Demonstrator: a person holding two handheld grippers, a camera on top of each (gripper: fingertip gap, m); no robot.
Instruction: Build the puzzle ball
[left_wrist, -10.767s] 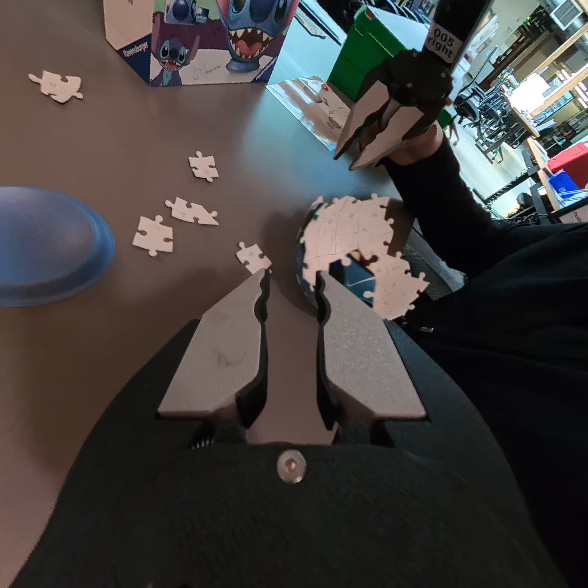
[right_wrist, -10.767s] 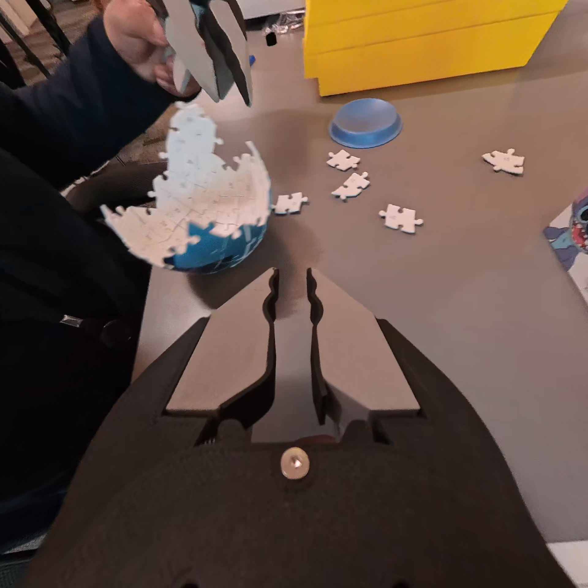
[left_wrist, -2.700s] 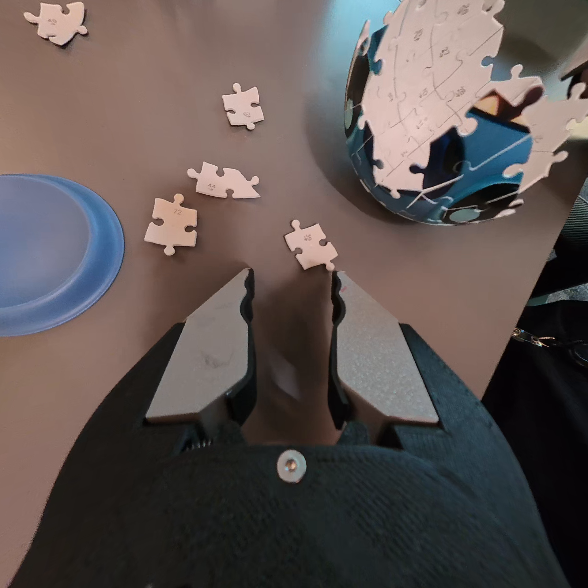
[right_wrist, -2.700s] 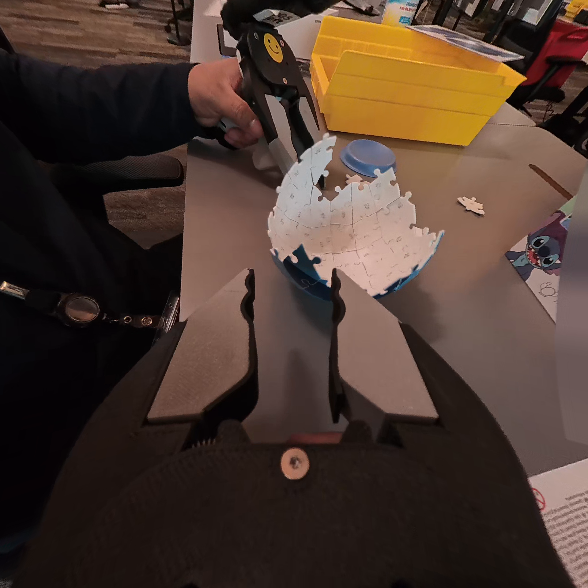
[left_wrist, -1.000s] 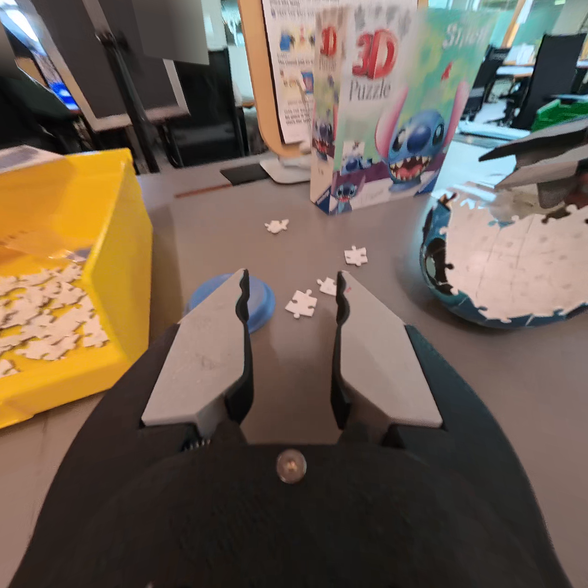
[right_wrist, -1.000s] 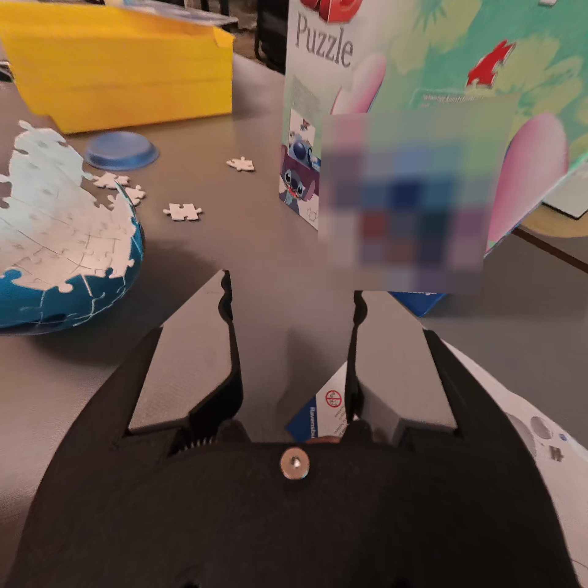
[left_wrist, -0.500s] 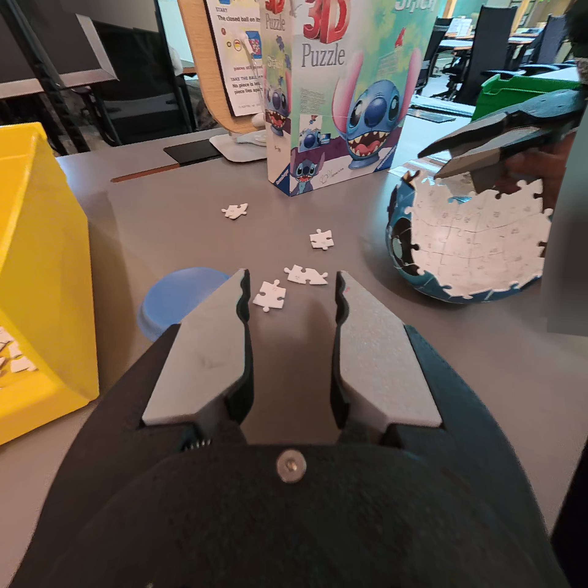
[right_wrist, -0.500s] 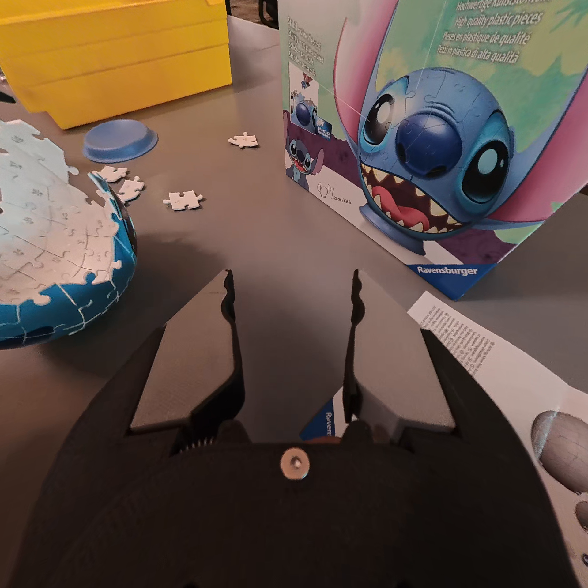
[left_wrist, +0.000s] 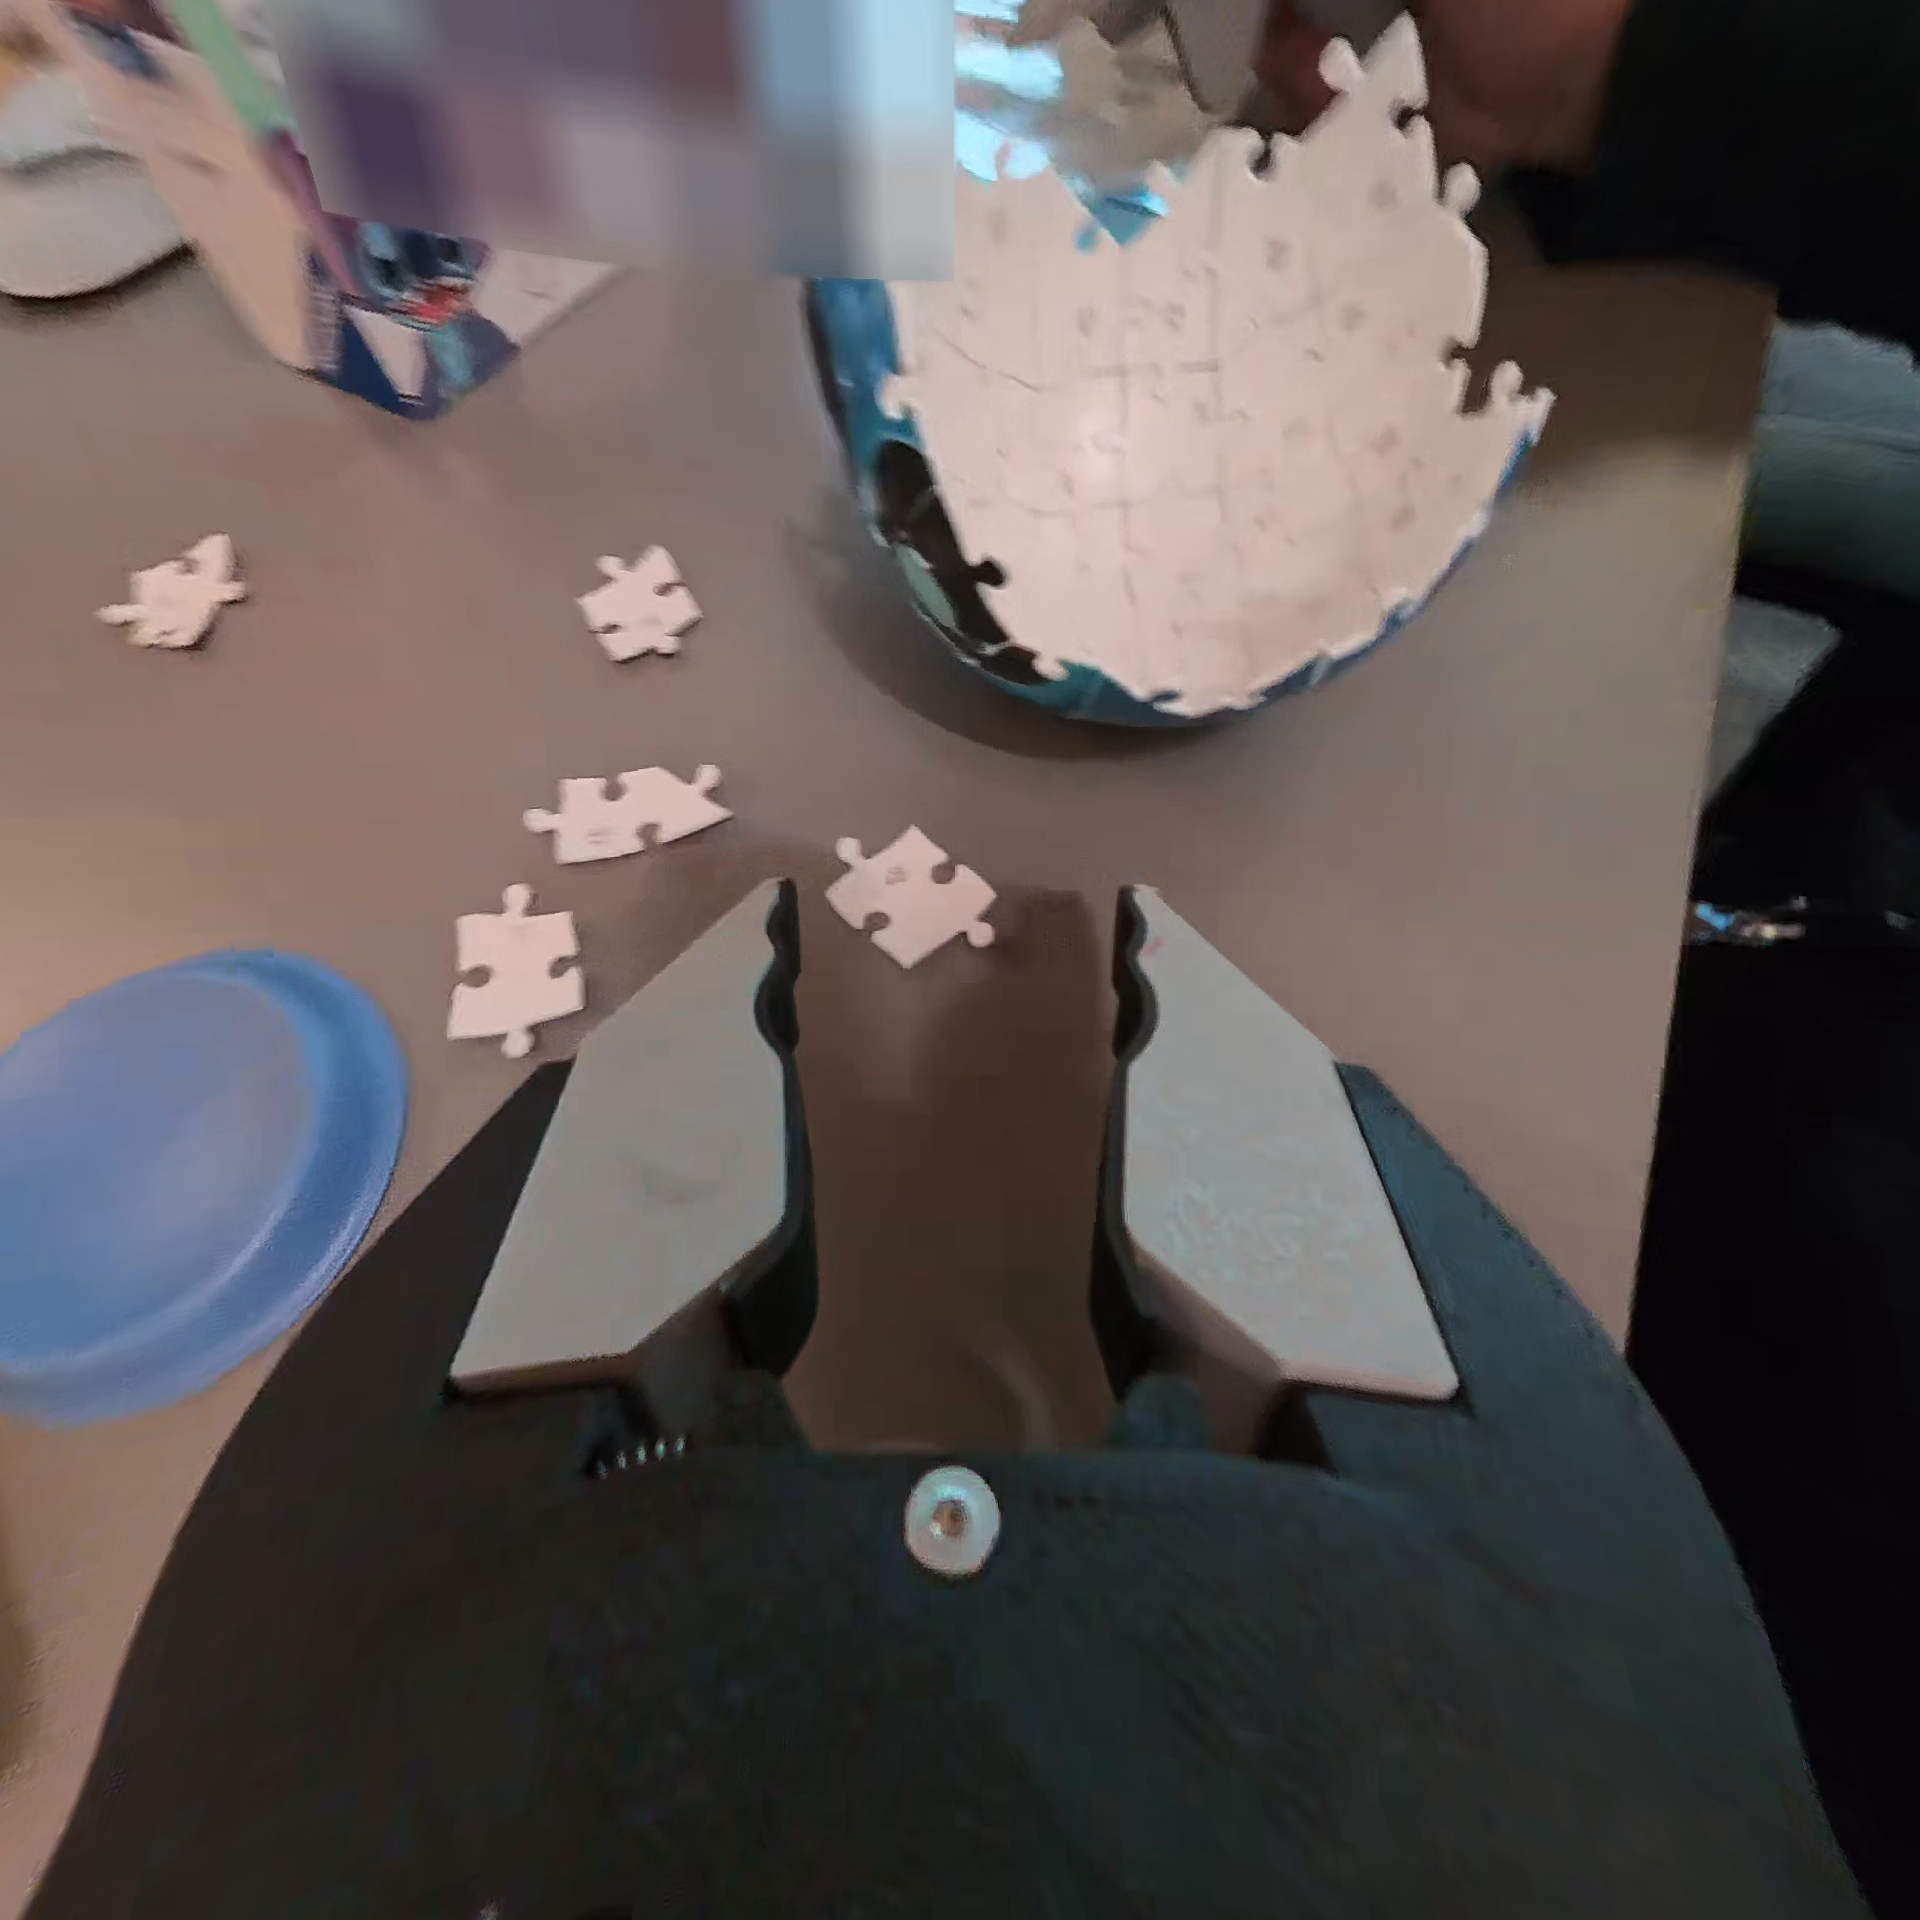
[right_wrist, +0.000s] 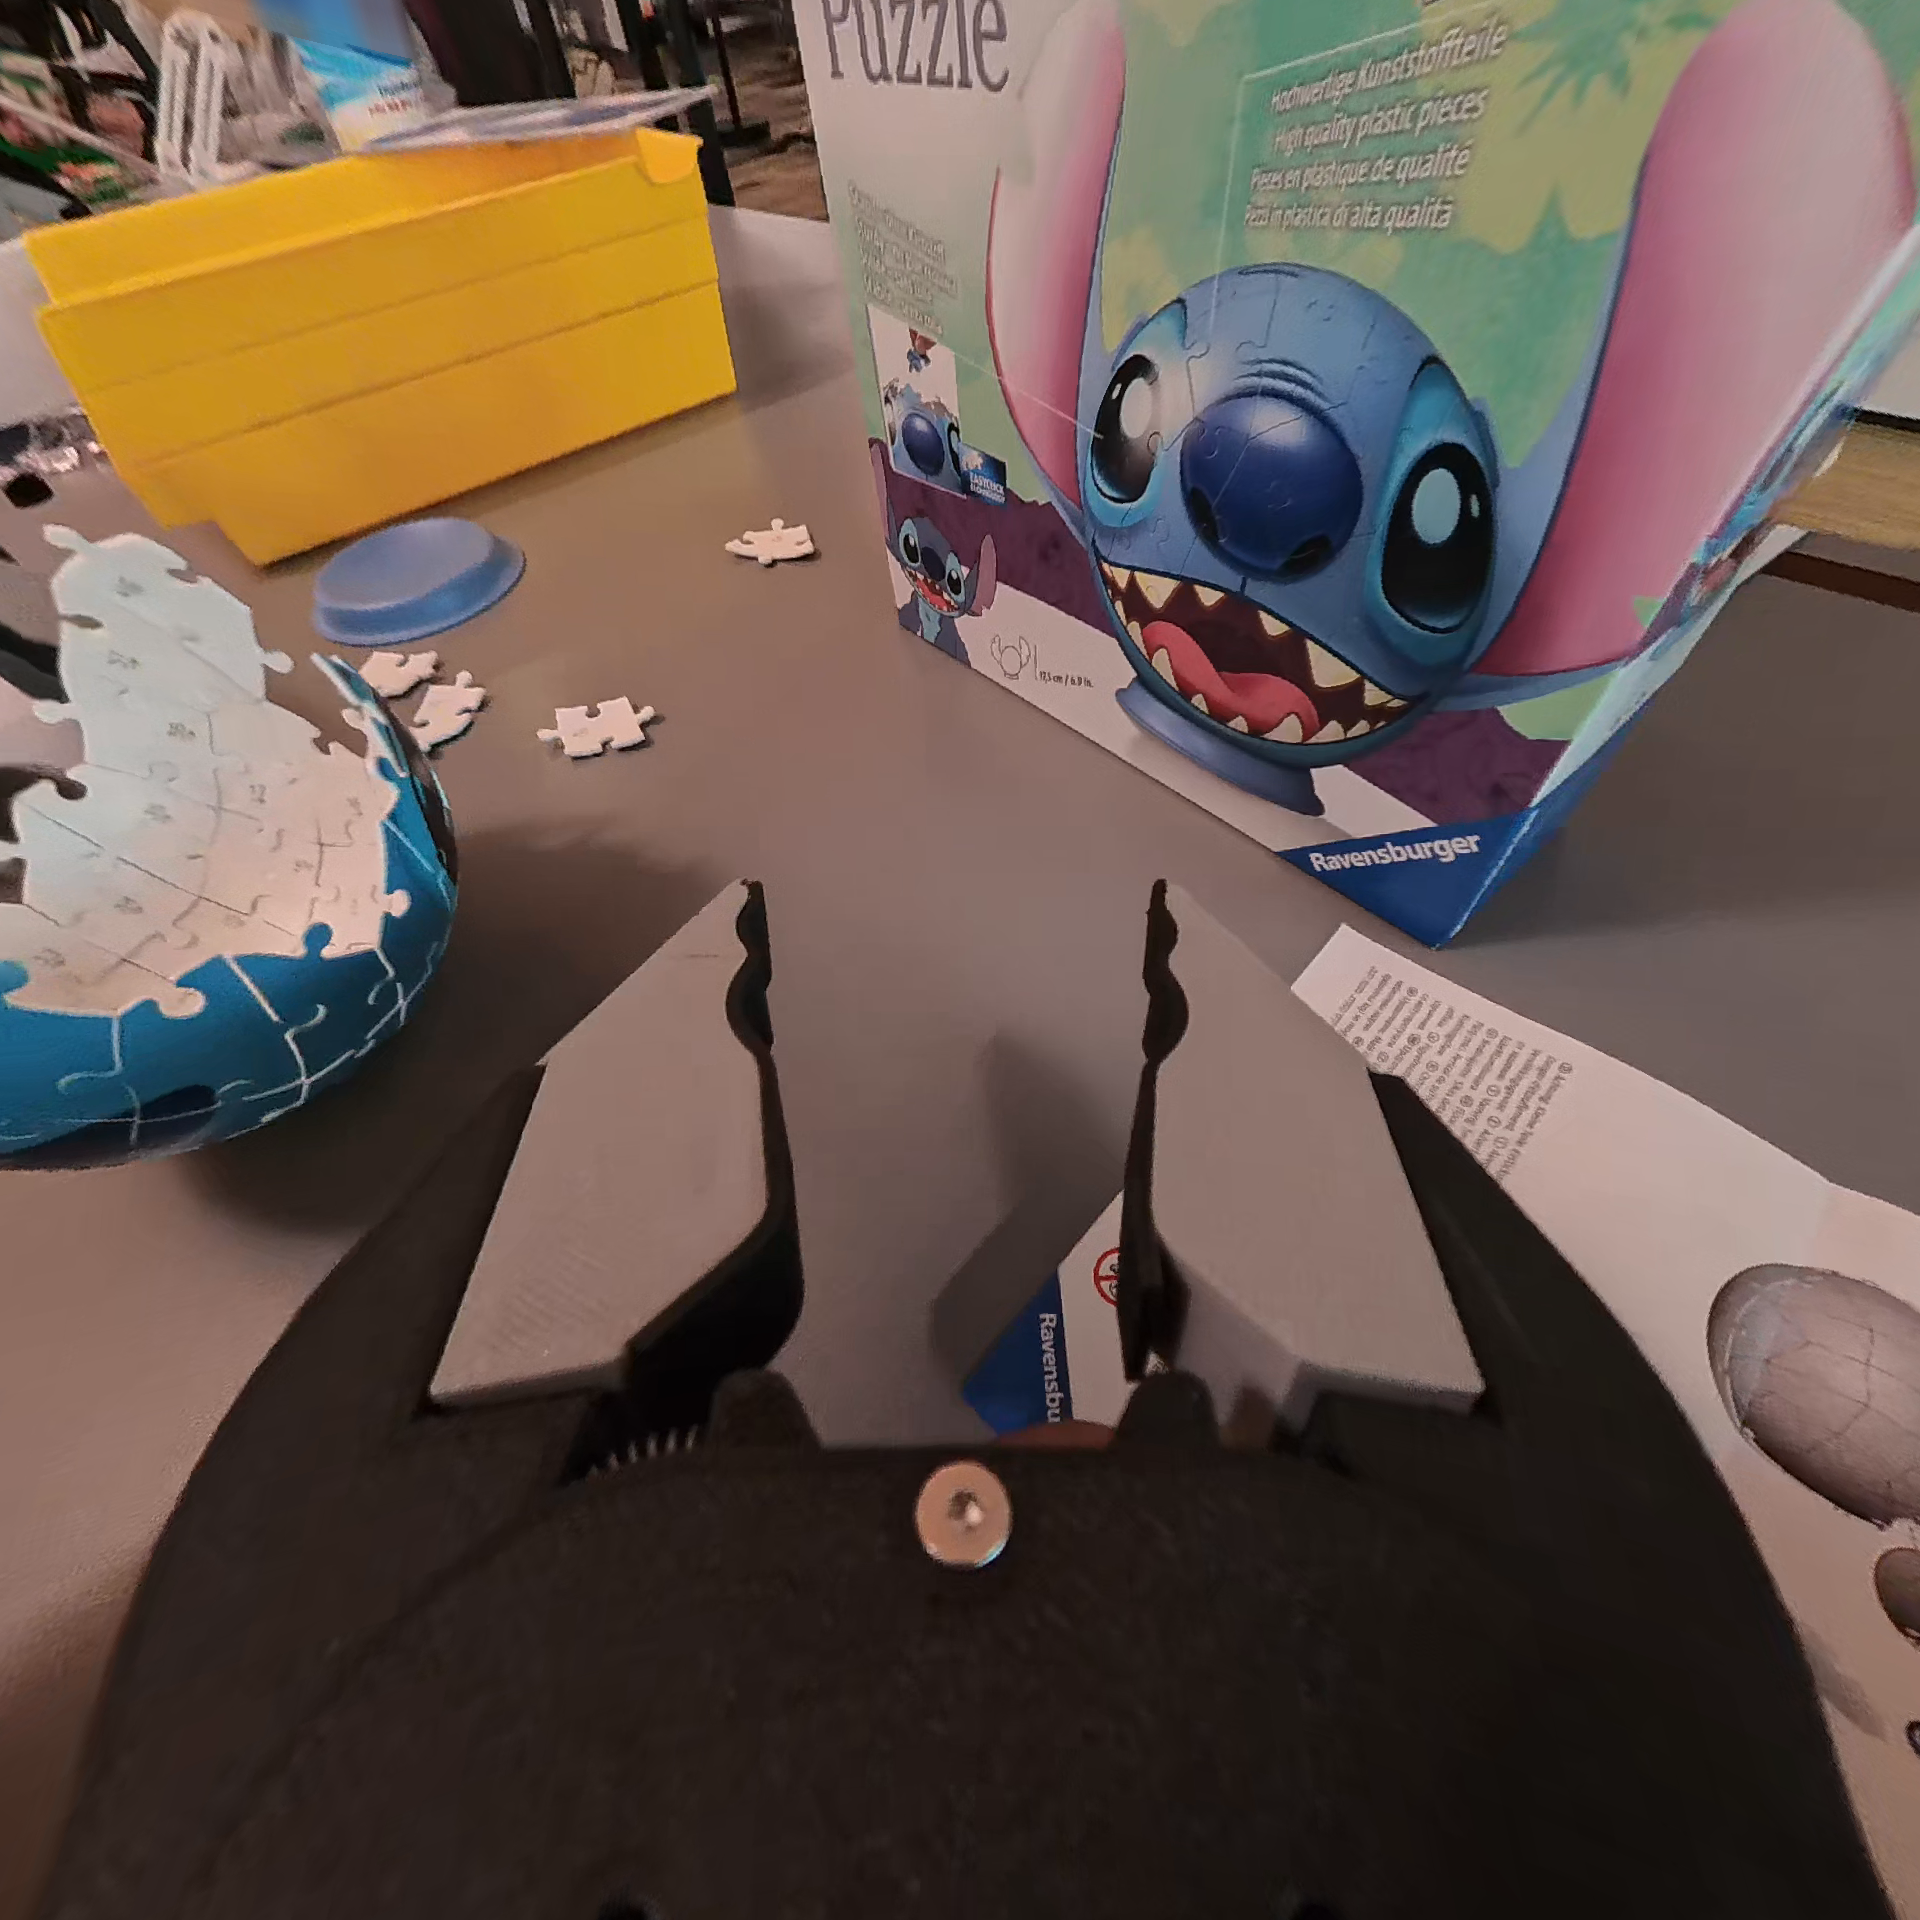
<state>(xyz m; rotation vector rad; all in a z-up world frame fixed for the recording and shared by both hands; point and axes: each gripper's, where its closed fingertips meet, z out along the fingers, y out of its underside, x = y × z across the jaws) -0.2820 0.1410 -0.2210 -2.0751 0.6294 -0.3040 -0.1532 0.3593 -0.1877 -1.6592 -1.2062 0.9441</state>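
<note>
On the grey tabletop, the left gripper hung with its jaws apart and empty, a loose white puzzle piece lying just beyond and between its fingertips. More loose pieces lay to the left, near a blue round stand. Farther ahead sat the half-built puzzle ball, blue outside, white inside, open side up. Across from it, the right gripper was likewise spread and empty above the table, the ball at its left, the puzzle box standing ahead, a yellow bin beyond, and an instruction sheet under its right finger.
</note>
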